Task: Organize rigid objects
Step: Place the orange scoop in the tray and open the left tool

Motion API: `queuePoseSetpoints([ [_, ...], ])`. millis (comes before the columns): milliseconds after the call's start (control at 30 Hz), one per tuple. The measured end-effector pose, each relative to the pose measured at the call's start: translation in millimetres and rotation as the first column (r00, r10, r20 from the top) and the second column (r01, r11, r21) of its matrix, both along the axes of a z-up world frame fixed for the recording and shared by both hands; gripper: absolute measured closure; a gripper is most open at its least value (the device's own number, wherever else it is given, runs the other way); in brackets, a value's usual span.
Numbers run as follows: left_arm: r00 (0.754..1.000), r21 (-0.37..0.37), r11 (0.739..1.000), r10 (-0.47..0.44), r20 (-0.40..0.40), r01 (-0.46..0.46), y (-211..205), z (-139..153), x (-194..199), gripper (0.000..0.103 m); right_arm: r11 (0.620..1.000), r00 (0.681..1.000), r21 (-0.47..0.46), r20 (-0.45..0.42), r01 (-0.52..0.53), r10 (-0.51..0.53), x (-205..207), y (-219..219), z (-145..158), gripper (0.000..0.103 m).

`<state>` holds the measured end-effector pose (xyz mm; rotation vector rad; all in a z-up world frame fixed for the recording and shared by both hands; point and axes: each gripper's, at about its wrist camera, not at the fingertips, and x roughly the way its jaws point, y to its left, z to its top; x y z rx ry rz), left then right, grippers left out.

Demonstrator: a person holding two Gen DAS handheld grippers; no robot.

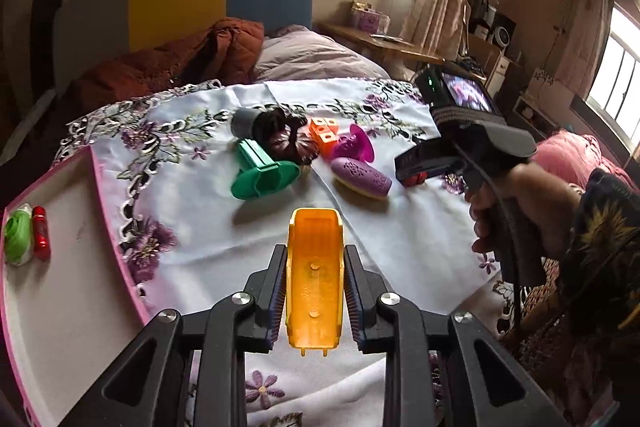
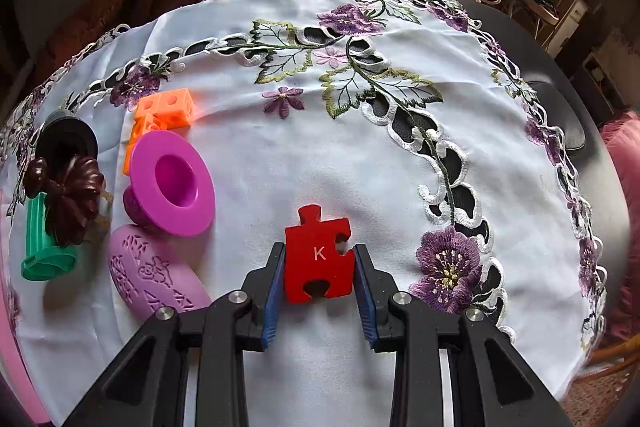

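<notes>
My left gripper is shut on an orange plastic trough-shaped piece, held above the embroidered cloth. My right gripper is shut on a red puzzle piece marked K; it also shows in the left wrist view. On the cloth lie a green spool, a dark brown flower piece, orange cubes, a magenta spool, a purple oval piece and a grey cup. A pink-rimmed tray at left holds a green piece and a red piece.
The white cloth with purple flowers covers a round table. Behind it are a bed with a rust quilt and pillow, and a wooden desk. The person's right hand is at the table's right edge.
</notes>
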<state>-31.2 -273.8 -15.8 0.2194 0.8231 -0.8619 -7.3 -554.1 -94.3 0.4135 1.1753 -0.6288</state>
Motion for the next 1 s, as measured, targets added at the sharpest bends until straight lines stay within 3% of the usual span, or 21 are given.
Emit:
queuePoseSetpoints([
  [367, 0.998, -0.023, 0.998, 0.057, -0.033, -0.057, 24, 7, 8, 0.077, 1.000, 1.000, -0.016, -0.007, -0.022, 0.022, 0, 1, 1, 0.070],
  [600, 0.979, -0.048, 0.980, 0.188, -0.073, -0.192, 72, 13, 35, 0.077, 0.999, 1.000, -0.021, -0.009, -0.028, 0.028, -1, 2, 2, 0.070],
  [767, 0.939, -0.042, 0.941, 0.332, -0.094, -0.337, 125, 12, 65, 0.077, 0.999, 0.999, -0.020, -0.010, -0.031, 0.031, 0, 3, 2, 0.070],
  [1000, 0.848, 0.050, 0.859, 0.511, -0.143, -0.509, 181, -18, 122, 0.077, 0.999, 0.999, -0.024, -0.014, -0.035, 0.035, 0, 4, 2, 0.070],
])
